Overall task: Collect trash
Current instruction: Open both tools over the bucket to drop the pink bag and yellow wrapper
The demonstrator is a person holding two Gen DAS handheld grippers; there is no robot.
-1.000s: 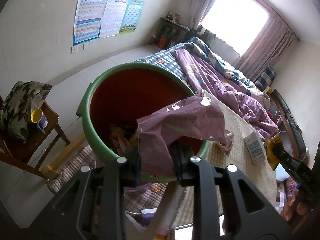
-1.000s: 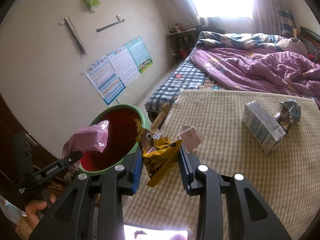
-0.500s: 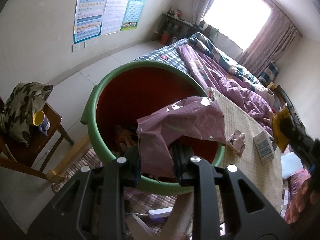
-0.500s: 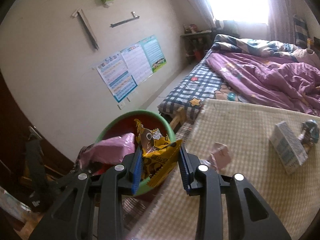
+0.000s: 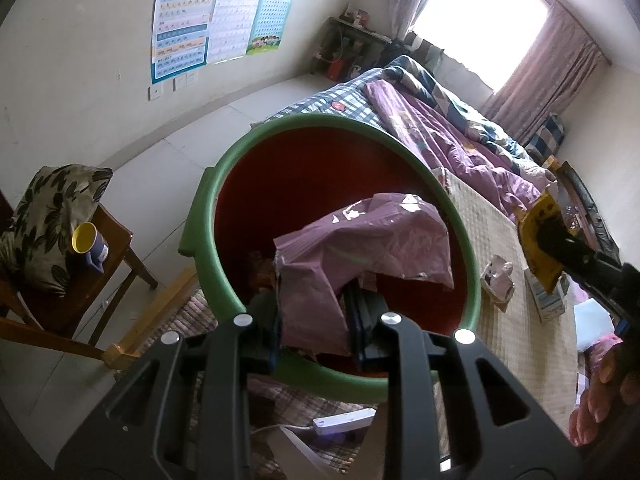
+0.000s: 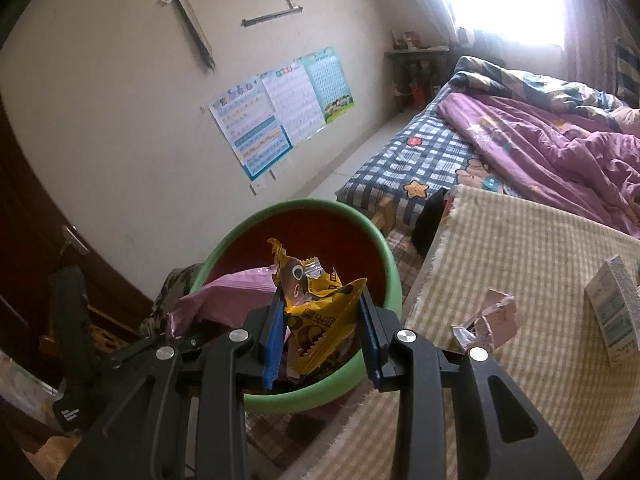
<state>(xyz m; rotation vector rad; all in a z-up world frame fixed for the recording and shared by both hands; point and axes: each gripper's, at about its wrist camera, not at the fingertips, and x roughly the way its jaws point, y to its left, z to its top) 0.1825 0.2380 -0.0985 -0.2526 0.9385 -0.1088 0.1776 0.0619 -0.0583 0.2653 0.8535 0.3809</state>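
Right gripper (image 6: 320, 320) now over green bin (image 6: 384, 248), off mat edge; clamps yellow snack wrapper (image 6: 320, 312). Left gripper (image 5: 312, 320) pinches purple bag (image 5: 360, 248) above bin mouth. Release both only once clear inside rim; crumpled wrapper (image 6: 488, 320), small carton (image 6: 612, 312) remain on mat.

We see daylight flooding in from the window (image 5: 480, 12), which is blown out to white glare in both views. Fisheye bending curves the walls, corners go black, and the near gripper frames sit in shadow.
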